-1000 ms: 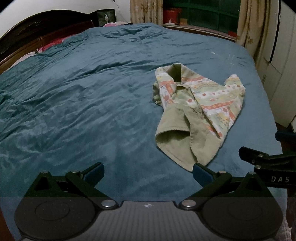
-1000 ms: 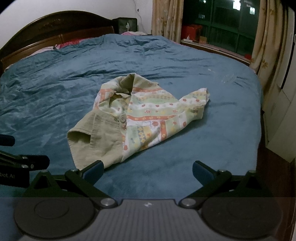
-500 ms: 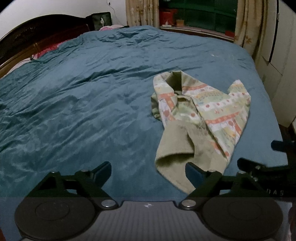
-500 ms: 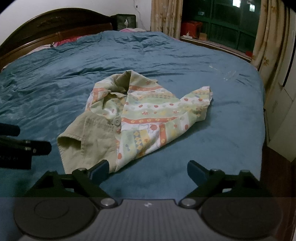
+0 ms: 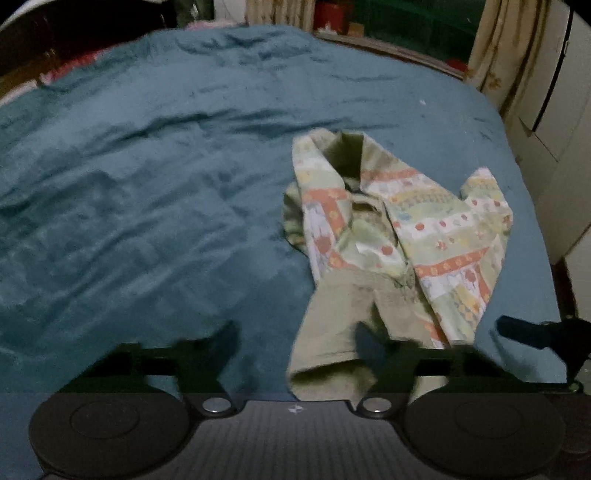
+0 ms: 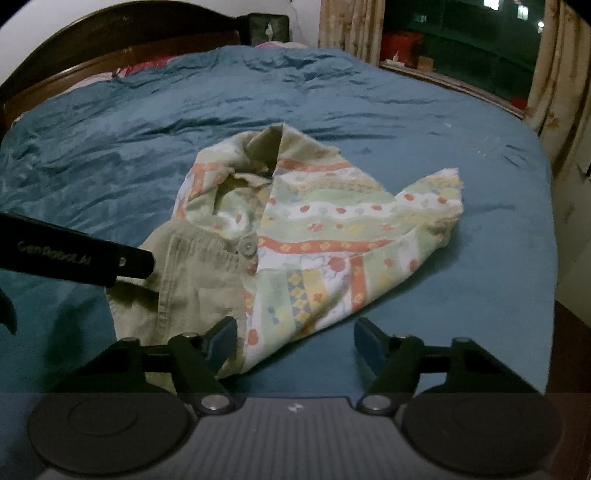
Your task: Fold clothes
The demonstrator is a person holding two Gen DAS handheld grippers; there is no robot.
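- Left gripper (image 5: 295,341) low over the blanket (image 5: 147,206), jaws spread wide, nothing between the pads; its right finger overlaps the shirt's khaki hem in view, contact unclear.
- Right gripper (image 6: 293,338) also spread apart, empty; left finger just over the shirt's near edge, right finger over bare blanket.
- Left gripper's finger shows at the left in the right wrist view, just beside the khaki part.
- Shirt (image 6: 295,240) crumpled on the bed's right half: khaki panel nearest, patterned striped part behind, collar up at the far end, one button (image 6: 246,245) visible.
- Headboard (image 6: 110,40) far left, curtains (image 6: 351,26) and window beyond.
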